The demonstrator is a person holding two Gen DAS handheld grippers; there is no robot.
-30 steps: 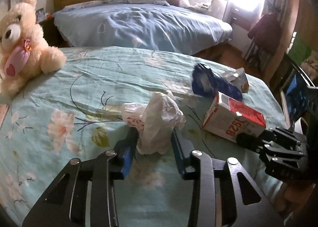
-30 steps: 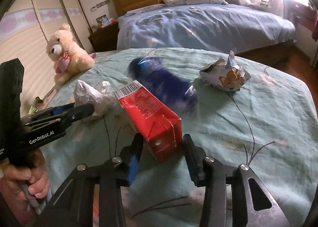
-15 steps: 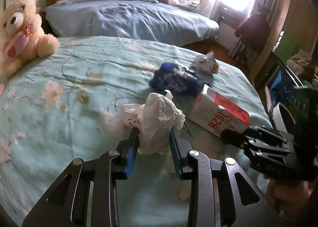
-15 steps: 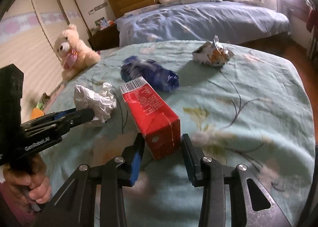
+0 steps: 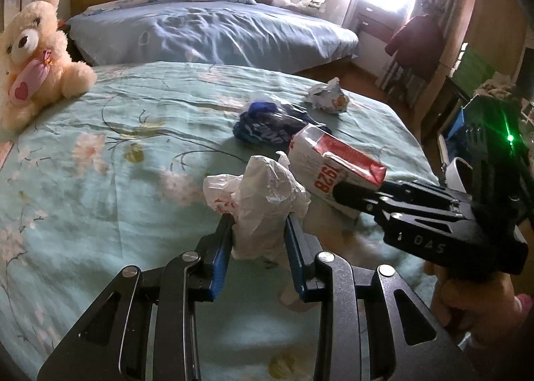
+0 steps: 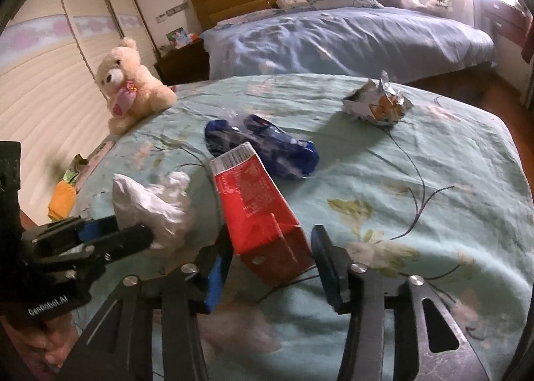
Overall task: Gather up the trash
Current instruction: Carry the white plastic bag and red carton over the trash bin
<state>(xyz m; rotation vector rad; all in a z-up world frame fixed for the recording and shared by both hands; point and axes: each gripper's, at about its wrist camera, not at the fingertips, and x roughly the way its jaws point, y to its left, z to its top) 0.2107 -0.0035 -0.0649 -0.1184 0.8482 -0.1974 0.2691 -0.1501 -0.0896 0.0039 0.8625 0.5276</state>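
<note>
Both hands are loaded, as we read it. Left claw (image 5: 257, 240) grips a crumpled white plastic bag (image 5: 263, 200): in the left wrist view the blue pads press into its lower part at centre frame, and the bag bulges up and out above them. Right claw (image 6: 272, 257) is closed on a red and white carton (image 6: 260, 210). In the right wrist view the left pad sits against the carton's side; on the right pad's side we see a sliver of gap near the tip, yet the carton looks lifted off the bed (image 6: 434, 187), so we judge it held.

The relation that matters: the carton's long axis runs away from the right claw, up and left in the frame, barcode end farthest, the claw holding the near end only. A long lever, then; it may swing or slip if carried fast.

Left on the bed: a blue wrapper (image 6: 263, 144), just beyond the carton's far end at centre frame, its long axis slanting down to the right; and a crumpled foil packet (image 6: 377, 104), upper right, well apart from the rest. In the left wrist view the wrapper (image 5: 267, 127) lies above and right of the bag, the packet (image 5: 328, 99) farther still. Both lie nearer the right claw, we judge.

No bin shows in either view. A teddy bear (image 6: 128, 93) sits at the bed's far left edge; not trash, we assume.
</note>
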